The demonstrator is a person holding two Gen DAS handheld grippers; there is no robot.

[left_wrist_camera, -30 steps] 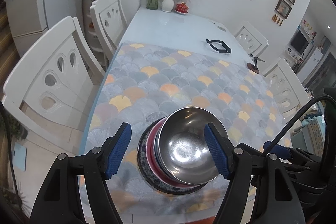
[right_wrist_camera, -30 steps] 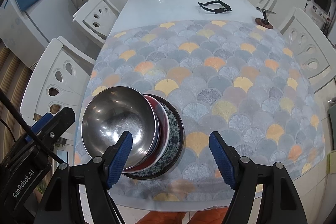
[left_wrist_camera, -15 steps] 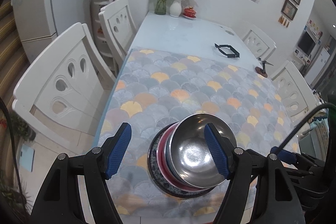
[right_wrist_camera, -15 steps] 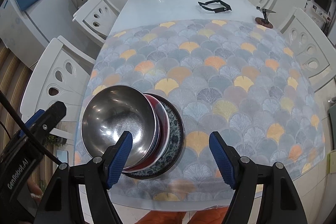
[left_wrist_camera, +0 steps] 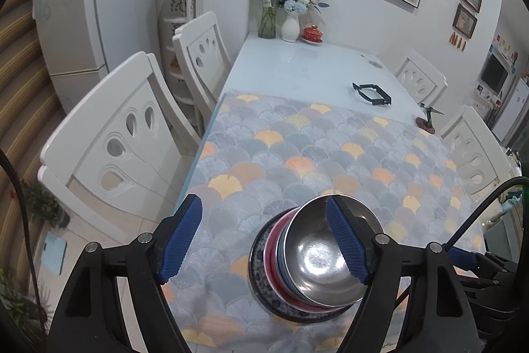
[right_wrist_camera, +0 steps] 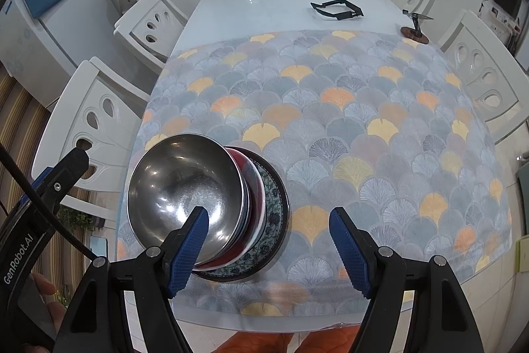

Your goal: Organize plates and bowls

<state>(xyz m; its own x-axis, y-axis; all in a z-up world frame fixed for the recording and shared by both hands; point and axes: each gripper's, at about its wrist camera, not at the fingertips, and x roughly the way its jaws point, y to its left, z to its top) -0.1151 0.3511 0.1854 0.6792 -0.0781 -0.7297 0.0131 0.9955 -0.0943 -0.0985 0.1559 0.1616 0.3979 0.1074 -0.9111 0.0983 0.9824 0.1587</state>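
A shiny stainless-steel bowl [left_wrist_camera: 322, 257] is seen at the lower centre of the left wrist view, nested on top of a red bowl [left_wrist_camera: 277, 248], which in turn is seated on a round blue-and-white patterned plate [left_wrist_camera: 261, 280]. The stack is set near the front edge of a long white dining table [left_wrist_camera: 297, 68], on a tablecloth printed with grey, yellow and orange fan shapes [left_wrist_camera: 330, 154]. The left gripper [left_wrist_camera: 264, 243] is held with its blue-padded jaws wide apart and nothing is clamped; its right pad is seen in front of the steel bowl's rim, though contact cannot be judged. In the right wrist view the same stack is found at the lower left, and the right gripper [right_wrist_camera: 269, 248] is likewise spread apart and empty, its left pad overlapping the near side of the steel bowl [right_wrist_camera: 185, 187]. White chairs with teardrop cut-outs [left_wrist_camera: 122, 138] are placed along the left side of the frame. A glass vase of flowers [left_wrist_camera: 269, 12], a white vase [left_wrist_camera: 290, 27] and a red lidded cup [left_wrist_camera: 311, 33] are grouped at the table's far end, at upper centre.
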